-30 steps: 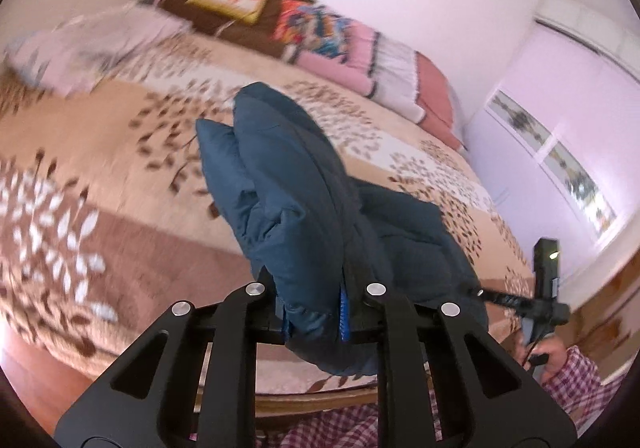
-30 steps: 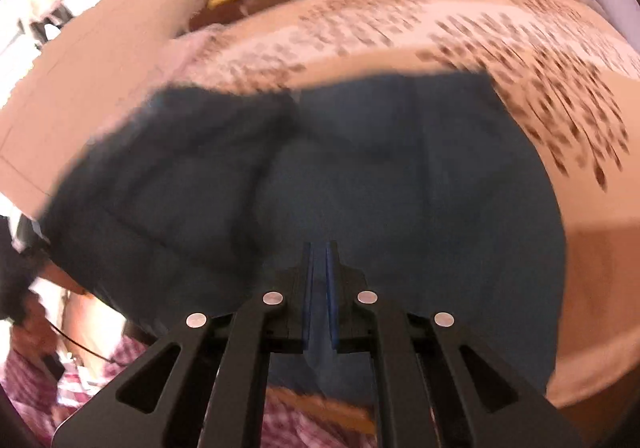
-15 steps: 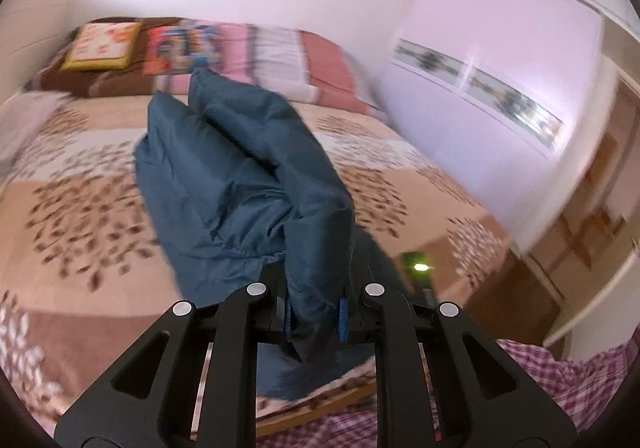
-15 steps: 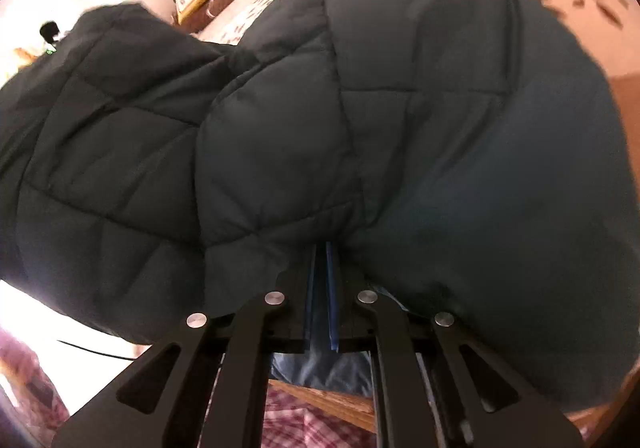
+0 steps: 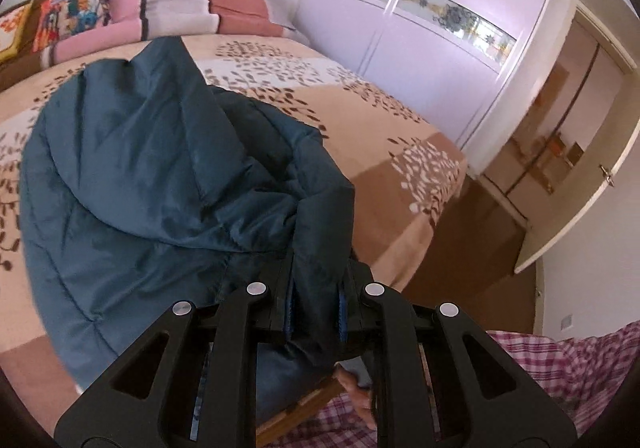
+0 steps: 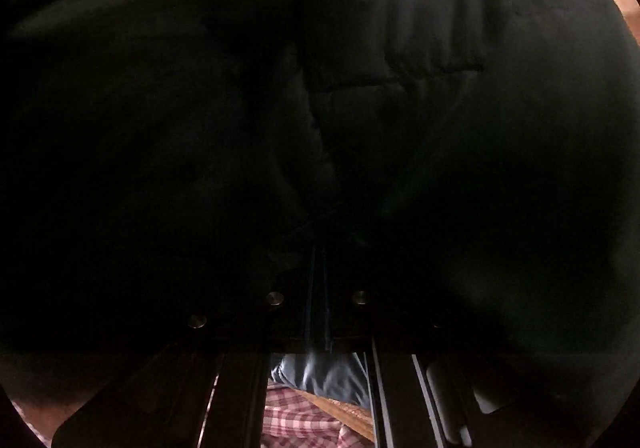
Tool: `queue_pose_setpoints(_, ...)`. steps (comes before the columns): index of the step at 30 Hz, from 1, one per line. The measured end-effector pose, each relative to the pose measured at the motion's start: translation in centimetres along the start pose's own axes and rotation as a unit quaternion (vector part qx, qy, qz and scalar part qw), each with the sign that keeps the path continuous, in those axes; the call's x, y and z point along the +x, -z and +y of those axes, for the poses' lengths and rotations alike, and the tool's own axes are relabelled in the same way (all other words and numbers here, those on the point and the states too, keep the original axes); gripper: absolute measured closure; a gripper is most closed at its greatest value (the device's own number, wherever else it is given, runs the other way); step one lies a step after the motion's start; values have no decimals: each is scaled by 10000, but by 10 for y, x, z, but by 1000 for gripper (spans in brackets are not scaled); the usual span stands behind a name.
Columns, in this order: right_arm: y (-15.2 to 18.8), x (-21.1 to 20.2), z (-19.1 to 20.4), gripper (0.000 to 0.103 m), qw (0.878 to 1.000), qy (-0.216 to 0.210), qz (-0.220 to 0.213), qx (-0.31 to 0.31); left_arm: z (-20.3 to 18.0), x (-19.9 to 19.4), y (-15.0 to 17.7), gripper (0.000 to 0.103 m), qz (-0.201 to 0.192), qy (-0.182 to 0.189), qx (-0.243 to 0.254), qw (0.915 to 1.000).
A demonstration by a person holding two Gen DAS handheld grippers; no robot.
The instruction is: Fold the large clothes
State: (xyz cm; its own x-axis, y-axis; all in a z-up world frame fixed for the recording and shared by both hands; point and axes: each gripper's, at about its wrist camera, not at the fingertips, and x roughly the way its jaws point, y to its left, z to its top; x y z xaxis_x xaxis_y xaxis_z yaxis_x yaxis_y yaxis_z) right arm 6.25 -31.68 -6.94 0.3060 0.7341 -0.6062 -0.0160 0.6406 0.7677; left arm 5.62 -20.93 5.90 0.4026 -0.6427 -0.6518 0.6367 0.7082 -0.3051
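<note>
Quilted jacket [image 5: 152, 176] heaped centre-left on bed [image 5: 380, 128]; left tongs [image 5: 314, 312] clamped on its edge, right tongs [image 6: 318, 312] pinched on fabric too.

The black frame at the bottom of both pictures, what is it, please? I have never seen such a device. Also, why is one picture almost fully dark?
The black frame is a hand-held gripper with two fingers; a person holds one in each hand. Each picture comes from a wide-angle camera on one gripper, looking forward along its fingers.

In the left view, the left gripper is shut on an edge of a dark blue padded jacket, which lies on a bed with a leaf-patterned cover. Pillows lie at the head, and a wardrobe stands behind.

The right view is dark because the same jacket covers nearly the whole lens. The right gripper is shut on its fabric too.
</note>
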Motion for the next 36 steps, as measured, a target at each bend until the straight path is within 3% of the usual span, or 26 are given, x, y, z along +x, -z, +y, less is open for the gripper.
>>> queue_pose_setpoints(5,9,-27,-18,101,9983,-331,43,472,2,8,3,88,132,61,-38,9999)
queue_pose_setpoints(7,19,-54,-17,101,9984,-389,-183,380,2,12,3,88,172,66,-27,9998)
queue_pose_setpoints(12,39,-114,-45,101,9956,32,-789,495,-7,29,7,88,470,-9,148,9988)
queue_pose_setpoints(16,44,-115,-84,102,9936,73,-703,884,-12,47,14,88,756,-63,210,9969)
queue_pose_setpoints(26,38,-104,-82,103,9936,-12,-666,914,-12,78,27,85,1099,-284,380,9928)
queue_pose_setpoints(29,38,-106,-79,103,9937,102,-733,837,-16,77,25,79,1171,-308,476,9915)
queue_pose_setpoints(34,37,-122,-63,101,9921,217,-924,821,-24,67,20,50,1161,-14,456,9922)
queue_pose_setpoints(36,37,-140,-57,101,9910,293,-1055,773,-29,60,19,44,1125,23,510,9923)
